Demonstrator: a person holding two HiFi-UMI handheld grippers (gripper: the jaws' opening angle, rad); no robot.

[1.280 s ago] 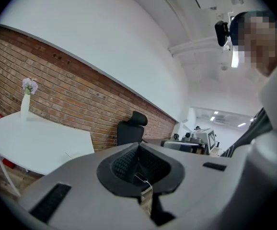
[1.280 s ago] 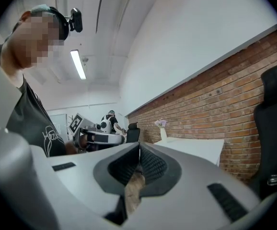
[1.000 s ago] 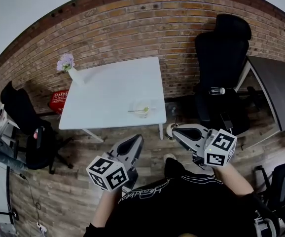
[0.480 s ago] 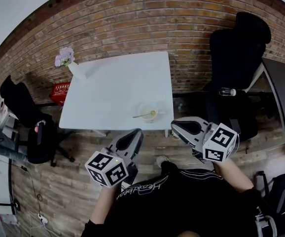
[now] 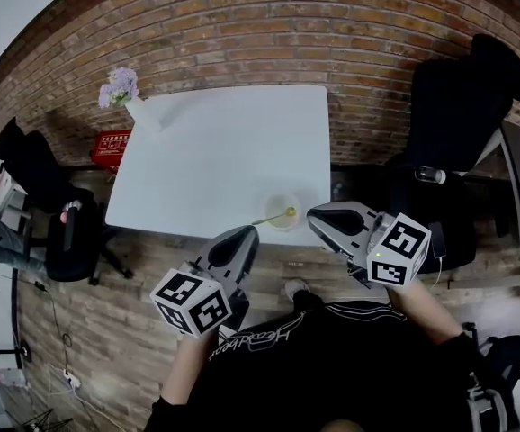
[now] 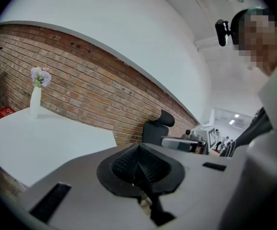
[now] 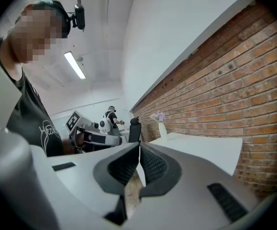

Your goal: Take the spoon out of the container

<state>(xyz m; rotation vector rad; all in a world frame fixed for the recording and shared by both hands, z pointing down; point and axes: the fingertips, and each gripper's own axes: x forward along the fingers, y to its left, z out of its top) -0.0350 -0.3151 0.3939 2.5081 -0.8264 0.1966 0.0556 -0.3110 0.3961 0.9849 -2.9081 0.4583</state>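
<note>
A clear round container (image 5: 286,211) stands near the front right corner of the white table (image 5: 215,151), with a spoon (image 5: 273,217) lying across it, handle toward the left. My left gripper (image 5: 244,238) hovers just in front of the table's near edge, left of the container, its jaws shut on nothing. Close to the container's right side my right gripper (image 5: 316,218) is also shut and empty. In the left gripper view the jaws (image 6: 139,164) meet with nothing between; the right gripper view shows the same (image 7: 138,164). The container is not visible in either gripper view.
A white vase with lilac flowers (image 5: 125,97) stands at the table's far left corner. A black office chair (image 5: 453,115) is at the right, another black chair (image 5: 40,183) and a red crate (image 5: 110,146) at the left. A brick wall runs behind the table.
The view has drawn closer to the table, so the container now lies just ahead of both grippers. Both grippers stayed shut.
</note>
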